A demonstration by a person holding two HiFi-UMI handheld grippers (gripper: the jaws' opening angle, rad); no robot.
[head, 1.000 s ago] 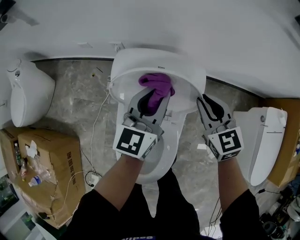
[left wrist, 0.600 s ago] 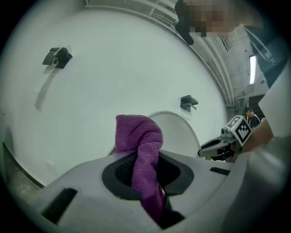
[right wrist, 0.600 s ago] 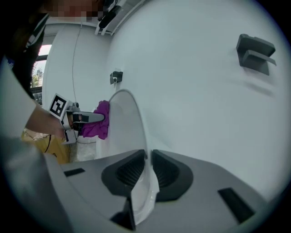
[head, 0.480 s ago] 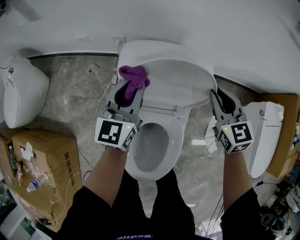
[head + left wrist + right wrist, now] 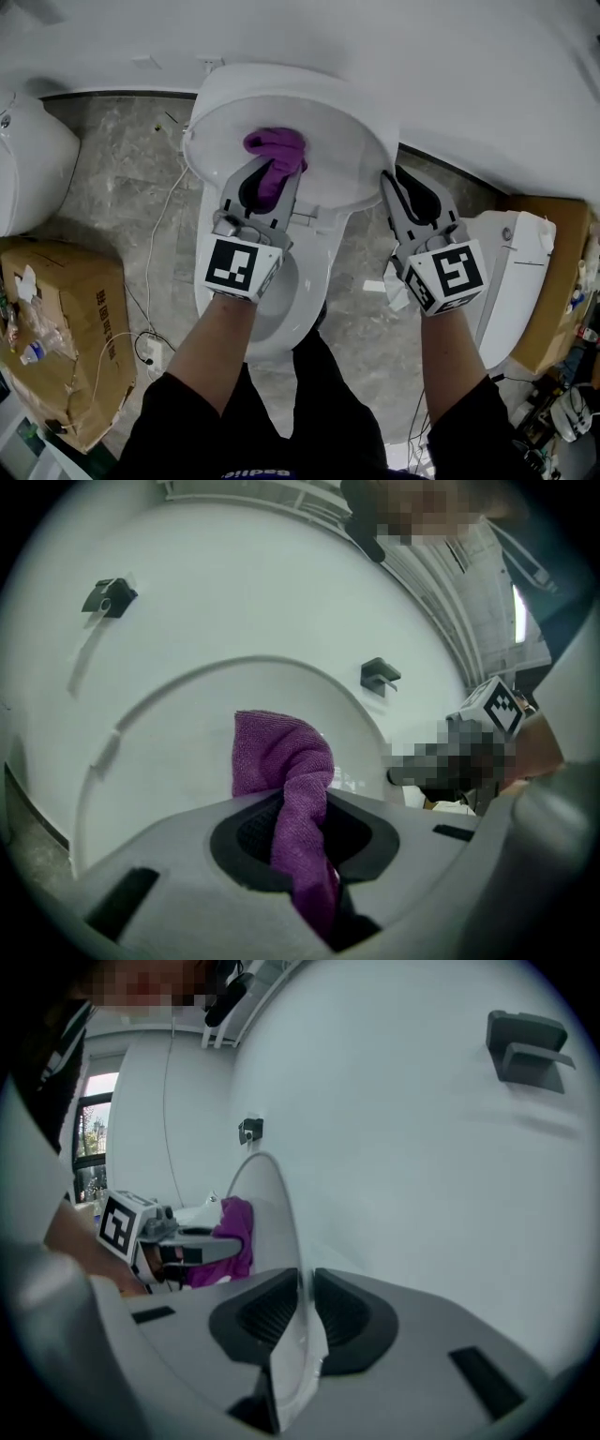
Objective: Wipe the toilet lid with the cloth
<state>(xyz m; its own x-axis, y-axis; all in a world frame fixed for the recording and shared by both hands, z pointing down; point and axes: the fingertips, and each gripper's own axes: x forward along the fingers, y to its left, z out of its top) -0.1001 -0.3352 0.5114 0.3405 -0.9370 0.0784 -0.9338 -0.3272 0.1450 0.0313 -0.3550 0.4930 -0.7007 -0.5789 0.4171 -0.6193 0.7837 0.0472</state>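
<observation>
L tool is clamped on the purple cloth. The cloth runs up btw the jaws as a twisted strip and bunches out past the tips. That bunched end lies against the inner face of the raised toilet lid, upper-middle of the lid and a bit left of centre in the head view. In the left gripper view the wad sits just under the lid's curved top edge.

R tool is closed on the lid's right edge. In the right gripper view the thin white rim stands edge-on btw the two dark pads, one pad on each side. From there the cloth and L tool show further left along the lid's face, well apart from R tool.

Lid stands up, close to the white wall; whether it touches the wall can't be told. Two dark wall brackets show above it in the left gripper view. Below the lid is the open seat and bowl, partly covered by the L forearm.

Around it:
- Grey marble floor w/ a thin white cable trailing along the toilet's left side.
- Cardboard box lower left, w/ crumpled plastic on top.
- Second white toilet at far left.
- Third white toilet just right of R tool, w/ another brown box beyond it.
</observation>
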